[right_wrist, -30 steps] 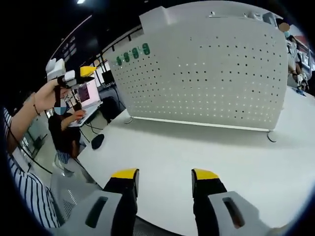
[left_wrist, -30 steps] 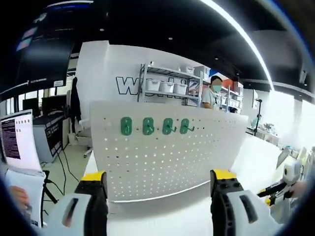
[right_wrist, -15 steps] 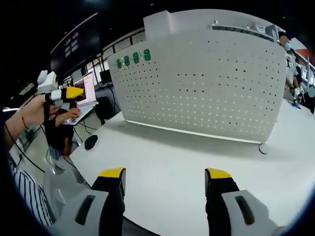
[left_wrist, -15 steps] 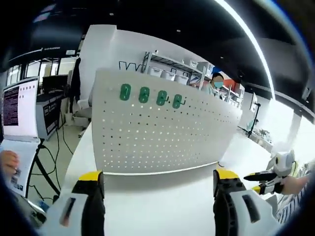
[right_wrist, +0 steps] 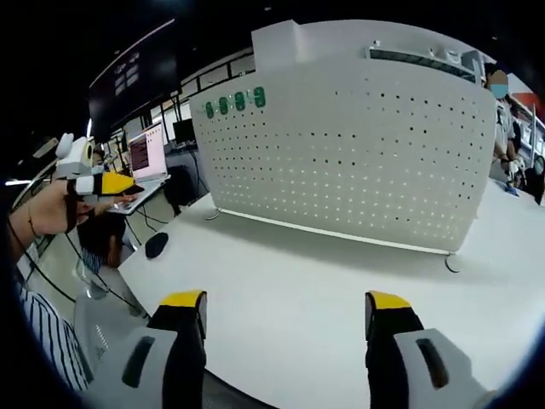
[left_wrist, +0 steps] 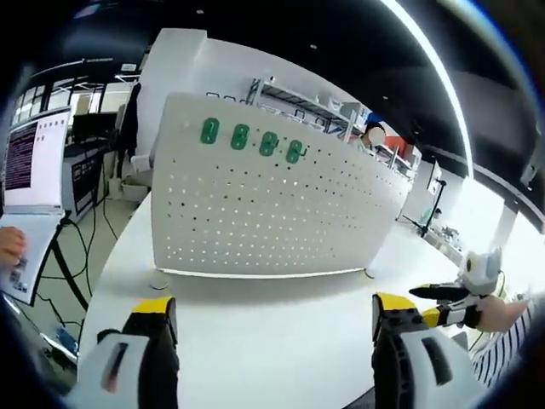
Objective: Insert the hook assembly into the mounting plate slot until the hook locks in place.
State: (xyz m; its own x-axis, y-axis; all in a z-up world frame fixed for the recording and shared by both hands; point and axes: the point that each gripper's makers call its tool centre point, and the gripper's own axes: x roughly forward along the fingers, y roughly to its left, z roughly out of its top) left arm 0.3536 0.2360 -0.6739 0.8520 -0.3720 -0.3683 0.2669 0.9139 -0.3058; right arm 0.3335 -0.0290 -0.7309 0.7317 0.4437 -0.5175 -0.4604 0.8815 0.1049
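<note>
Both tongs, left and right, gaped wide and empty over the white surface. The green hooks on the pegboard looked light, stiff plastic (likely best pinched by the flat body).

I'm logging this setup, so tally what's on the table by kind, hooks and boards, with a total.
Green hooks: 4, in a row on the board's upper corner
White pegboard: 1, standing on the white table
Total: 5

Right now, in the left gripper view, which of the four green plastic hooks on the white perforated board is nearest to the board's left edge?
The leftmost green hook in the row on the white perforated board. The other three sit further right along the same top row, away from that edge.
</note>
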